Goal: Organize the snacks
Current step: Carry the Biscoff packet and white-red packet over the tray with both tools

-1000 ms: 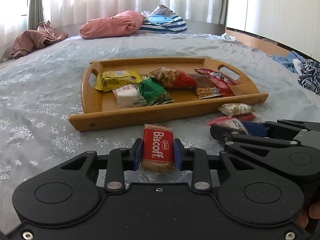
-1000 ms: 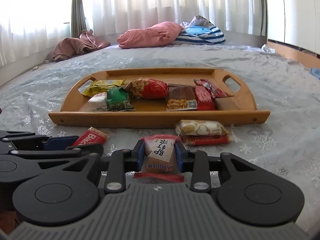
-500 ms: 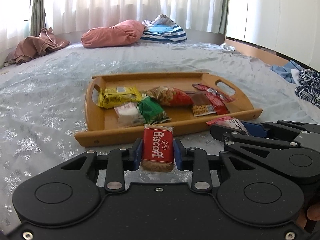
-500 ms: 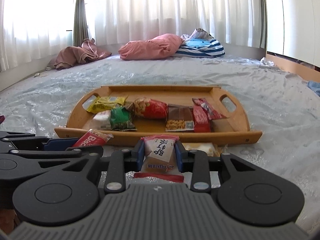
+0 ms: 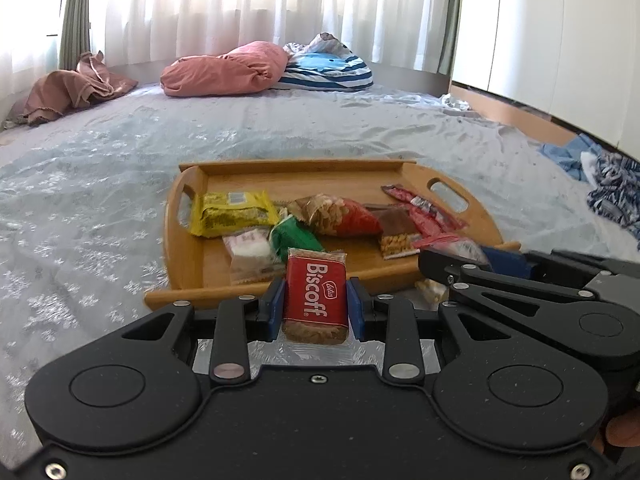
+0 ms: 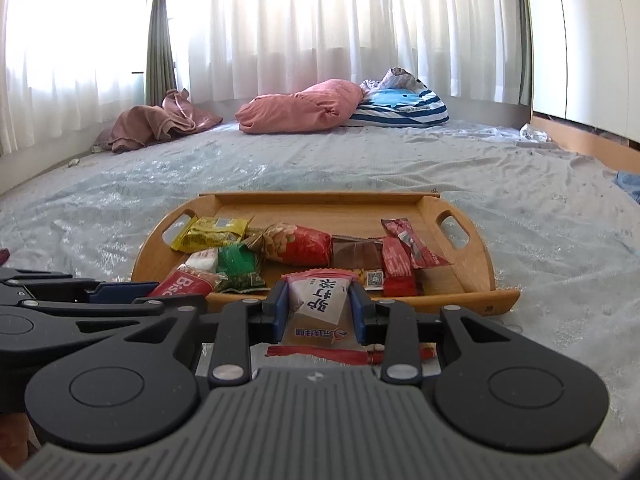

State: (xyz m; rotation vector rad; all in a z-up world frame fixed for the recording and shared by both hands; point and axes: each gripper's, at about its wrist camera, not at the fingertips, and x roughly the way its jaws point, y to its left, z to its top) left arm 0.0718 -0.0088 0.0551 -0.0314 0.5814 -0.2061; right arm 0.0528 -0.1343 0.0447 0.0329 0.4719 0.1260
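Left gripper (image 5: 316,310) jaws closed on red Biscoff packet (image 5: 316,296), held upright above near rim of wooden tray (image 5: 192,252). Right gripper (image 6: 318,312) just beside, jaws clamped on white-and-red snack packet (image 6: 320,308), over tray's near edge. Other snacks lie in tray on bedspread (image 5: 100,200).

Both grippers, left (image 5: 316,312) and right (image 6: 319,314), are chunky black plastic with blue finger pads (image 5: 275,309), silver rivets; right's got a ribbed grey base.
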